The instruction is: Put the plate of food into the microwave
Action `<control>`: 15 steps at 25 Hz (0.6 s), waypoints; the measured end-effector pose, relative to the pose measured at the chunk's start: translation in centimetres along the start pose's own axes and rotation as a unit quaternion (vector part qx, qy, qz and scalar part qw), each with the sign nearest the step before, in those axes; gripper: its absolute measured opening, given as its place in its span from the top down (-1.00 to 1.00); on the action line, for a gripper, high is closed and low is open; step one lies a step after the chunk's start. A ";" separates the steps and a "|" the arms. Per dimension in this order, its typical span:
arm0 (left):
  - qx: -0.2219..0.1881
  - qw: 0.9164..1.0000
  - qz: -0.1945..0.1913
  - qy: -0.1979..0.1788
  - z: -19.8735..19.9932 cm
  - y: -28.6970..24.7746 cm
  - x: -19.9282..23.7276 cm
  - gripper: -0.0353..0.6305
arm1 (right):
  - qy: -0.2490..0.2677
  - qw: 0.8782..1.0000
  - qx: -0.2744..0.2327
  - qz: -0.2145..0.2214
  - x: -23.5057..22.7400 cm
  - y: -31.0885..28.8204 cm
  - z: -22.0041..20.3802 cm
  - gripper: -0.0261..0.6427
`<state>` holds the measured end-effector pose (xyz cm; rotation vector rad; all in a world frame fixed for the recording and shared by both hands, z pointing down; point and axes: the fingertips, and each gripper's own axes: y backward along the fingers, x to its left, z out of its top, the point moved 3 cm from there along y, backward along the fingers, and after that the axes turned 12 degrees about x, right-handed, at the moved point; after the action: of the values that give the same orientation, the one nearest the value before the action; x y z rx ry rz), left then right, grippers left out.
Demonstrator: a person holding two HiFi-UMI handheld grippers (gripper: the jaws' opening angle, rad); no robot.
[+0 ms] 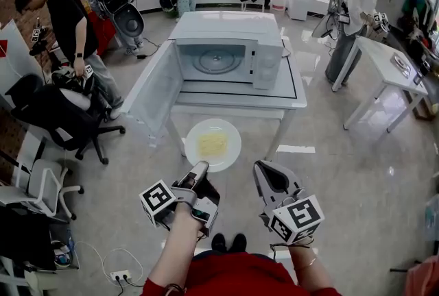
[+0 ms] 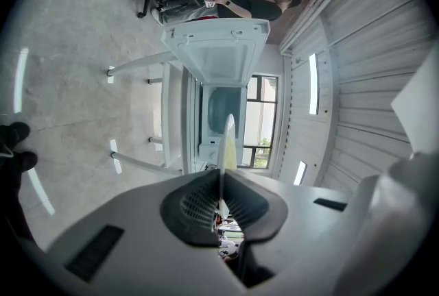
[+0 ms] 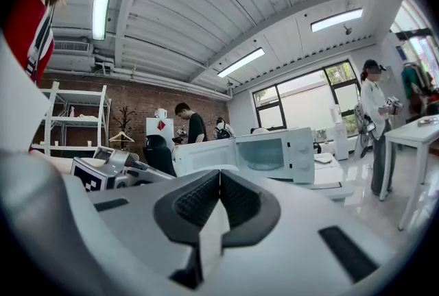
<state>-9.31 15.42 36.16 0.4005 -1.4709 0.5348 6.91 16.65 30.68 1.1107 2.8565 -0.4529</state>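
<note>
We held the plate point(image 1: 213, 144) by its near rim in the left gripper point(image 1: 201, 166), whose jaws pinched that rim. In the left gripper view the plate point(image 2: 227, 144) showed edge-on, rising from between the jaws of the left gripper point(image 2: 221, 175). A heap of yellow food point(image 1: 212, 144) lay in the middle of the plate. The plate hung in the air over the floor point(image 1: 343, 178), just off the near edge of the desk point(image 1: 295, 92) and touching neither.

The microwave point(image 1: 226, 48) stood on the desk, its front facing the near edge. Its door point(image 1: 156, 89) was swung fully open and reached out past the desk's left edge. Inside, we could see the glass turntable point(image 1: 216, 60) with nothing on it.

Our right gripper point(image 1: 264, 168) hovered beside the plate, to its right and apart from it. In the right gripper view the jaws of the right gripper point(image 3: 219, 175) were pressed together with nothing between them, and they pointed toward the microwave point(image 3: 274, 151) with its door point(image 3: 202, 157) open.
</note>
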 end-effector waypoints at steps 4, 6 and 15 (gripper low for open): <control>-0.007 1.000 0.001 -0.005 0.6 -1.3 -0.1 0.83 | -0.006 1.000 0.002 0.005 -1.0 -0.2 -0.2 0.88; -0.009 1.000 0.006 -0.010 1.0 -2.3 -0.5 0.83 | -0.010 1.000 0.004 0.007 -1.8 -0.4 0.2 0.88; -0.025 1.000 0.002 -0.020 4.0 -6.7 -2.3 0.83 | -0.020 1.000 -0.007 0.012 -5.0 -2.5 1.7 0.88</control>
<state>-8.87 7.48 34.56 0.3709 -1.5203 0.4958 8.85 11.14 30.45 1.1199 2.8053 -0.4475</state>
